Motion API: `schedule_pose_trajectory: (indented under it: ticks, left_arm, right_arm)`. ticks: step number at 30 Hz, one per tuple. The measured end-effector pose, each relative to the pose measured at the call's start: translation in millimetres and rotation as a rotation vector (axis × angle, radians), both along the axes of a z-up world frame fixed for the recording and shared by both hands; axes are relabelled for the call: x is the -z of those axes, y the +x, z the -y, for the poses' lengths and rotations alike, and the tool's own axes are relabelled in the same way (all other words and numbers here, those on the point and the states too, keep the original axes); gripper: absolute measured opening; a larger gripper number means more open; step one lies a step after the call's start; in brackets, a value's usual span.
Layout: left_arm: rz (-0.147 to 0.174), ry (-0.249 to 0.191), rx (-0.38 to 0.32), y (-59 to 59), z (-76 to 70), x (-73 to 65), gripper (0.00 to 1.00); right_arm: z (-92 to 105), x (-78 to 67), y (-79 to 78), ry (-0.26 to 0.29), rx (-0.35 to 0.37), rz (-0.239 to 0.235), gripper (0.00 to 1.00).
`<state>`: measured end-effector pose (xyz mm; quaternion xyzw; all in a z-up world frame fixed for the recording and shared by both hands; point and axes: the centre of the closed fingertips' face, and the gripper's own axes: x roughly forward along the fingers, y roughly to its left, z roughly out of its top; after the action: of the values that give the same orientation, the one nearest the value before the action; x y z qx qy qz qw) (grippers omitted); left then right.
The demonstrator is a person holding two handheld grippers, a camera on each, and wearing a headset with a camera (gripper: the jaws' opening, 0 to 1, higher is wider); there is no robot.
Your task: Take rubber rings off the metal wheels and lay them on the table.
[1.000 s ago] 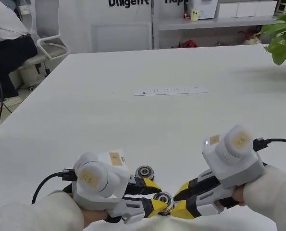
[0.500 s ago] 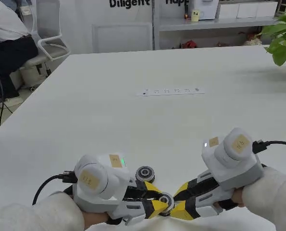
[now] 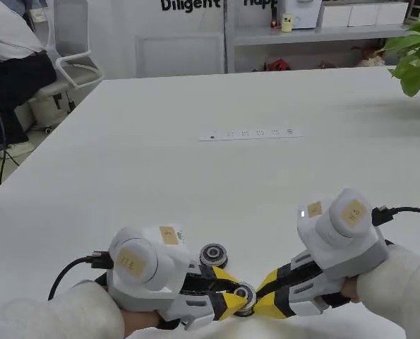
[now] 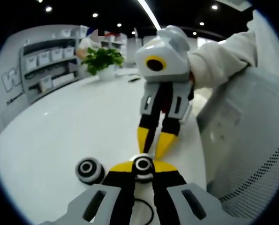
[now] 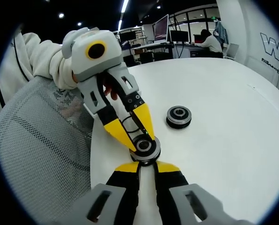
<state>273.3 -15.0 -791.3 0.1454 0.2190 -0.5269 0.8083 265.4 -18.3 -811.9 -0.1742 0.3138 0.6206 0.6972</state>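
Left claw pinches one wheel at the bench's near edge. Right claw is pressed together at its rim (ring apparently on). Second wheel lies untouched, so the task looks barely begun.

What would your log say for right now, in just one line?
left gripper: shut on wheel | right gripper: tips at that wheel's rim, grip unclear | second wheel: flat on table, apart
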Motion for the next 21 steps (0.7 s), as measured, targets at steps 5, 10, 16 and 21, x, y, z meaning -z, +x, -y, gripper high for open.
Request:
schedule_pose_trajectory:
  ticks: [5, 10, 16, 21]
  left_arm:
    - [-0.004, -0.002, -0.004, 0.8, -0.6, 0.2, 0.15]
    - [-0.001, 0.000, -0.003, 0.8, -0.7, 0.4, 0.15]
    - [0.005, 0.004, 0.005, -0.5, 0.9, 0.4, 0.15]
    - [0.005, 0.003, 0.009, -0.9, 1.0, 0.4, 0.15]
  right_arm:
    - [1.3, -0.2, 4.5, -0.007, 0.010, 0.019, 0.02]
    - [3.0, 0.6, 5.1, -0.015, 0.056, -0.032, 0.01]
    - [5.9, 0.5, 5.6, -0.022, 0.095, -0.105, 0.00]
    - [8.2, 1.2, 5.1, -0.031, 0.161, -0.189, 0.00]
